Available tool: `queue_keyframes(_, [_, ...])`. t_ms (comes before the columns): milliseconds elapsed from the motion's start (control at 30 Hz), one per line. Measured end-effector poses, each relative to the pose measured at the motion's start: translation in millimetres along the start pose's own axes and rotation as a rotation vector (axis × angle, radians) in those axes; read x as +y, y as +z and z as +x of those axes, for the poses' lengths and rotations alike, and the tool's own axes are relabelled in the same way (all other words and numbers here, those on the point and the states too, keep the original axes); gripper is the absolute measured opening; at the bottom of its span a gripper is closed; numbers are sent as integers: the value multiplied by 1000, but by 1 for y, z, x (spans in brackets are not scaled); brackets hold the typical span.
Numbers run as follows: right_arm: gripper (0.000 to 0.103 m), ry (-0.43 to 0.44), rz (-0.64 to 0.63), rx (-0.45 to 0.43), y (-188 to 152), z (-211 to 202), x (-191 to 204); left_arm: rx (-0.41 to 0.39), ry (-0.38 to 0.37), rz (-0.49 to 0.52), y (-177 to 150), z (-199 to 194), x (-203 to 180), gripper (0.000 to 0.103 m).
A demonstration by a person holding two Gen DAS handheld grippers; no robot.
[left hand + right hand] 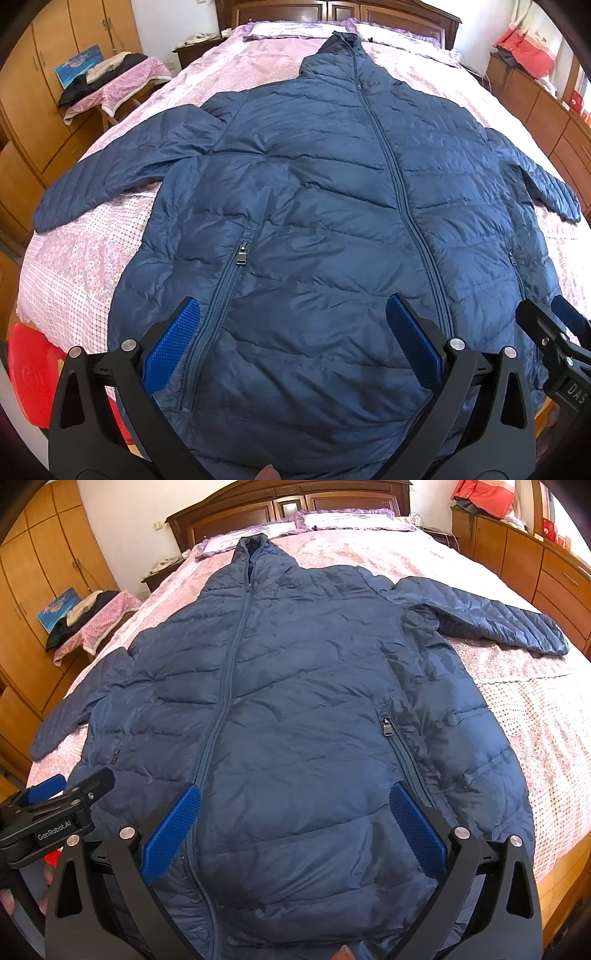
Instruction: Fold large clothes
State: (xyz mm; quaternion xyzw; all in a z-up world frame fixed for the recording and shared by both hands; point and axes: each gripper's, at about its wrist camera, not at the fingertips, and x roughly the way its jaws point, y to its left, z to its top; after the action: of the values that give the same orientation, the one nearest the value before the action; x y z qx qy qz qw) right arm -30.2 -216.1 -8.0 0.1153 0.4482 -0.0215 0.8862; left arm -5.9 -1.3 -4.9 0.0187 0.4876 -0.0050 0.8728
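Observation:
A large navy blue puffer jacket lies flat and zipped on the bed, hood toward the headboard, both sleeves spread out to the sides. It also shows in the right wrist view. My left gripper is open and empty, hovering over the jacket's lower left front beside the pocket zipper. My right gripper is open and empty over the lower right front, between the centre zipper and the right pocket zipper. Each gripper shows at the edge of the other's view.
The bed has a pink patterned cover and pillows by a dark wooden headboard. A small table with clothes and wooden wardrobes stand left. A wooden dresser stands right. A red stool sits at the lower left.

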Motion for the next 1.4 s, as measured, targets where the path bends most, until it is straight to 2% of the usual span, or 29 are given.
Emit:
queue_keyframes(567, [98, 16, 7, 14, -2, -1, -3, 4, -7, 13, -1, 0, -4, 100])
queue_keyframes(800, [98, 32, 44, 2, 8, -6, -22, 3, -28, 31, 7, 0, -11, 100])
queue_keyframes(1100, [98, -34, 134, -52, 35, -15, -85, -4, -86, 79, 30, -1, -40, 100])
queue_keyframes(1233, [98, -83, 175, -79, 51, -17, -128, 10, -115, 92, 42, 6, -61, 100])
queue_keyframes(1400, [98, -171, 225, -100, 70, -16, -186, 16, -116, 112, 56, 14, -87, 100])
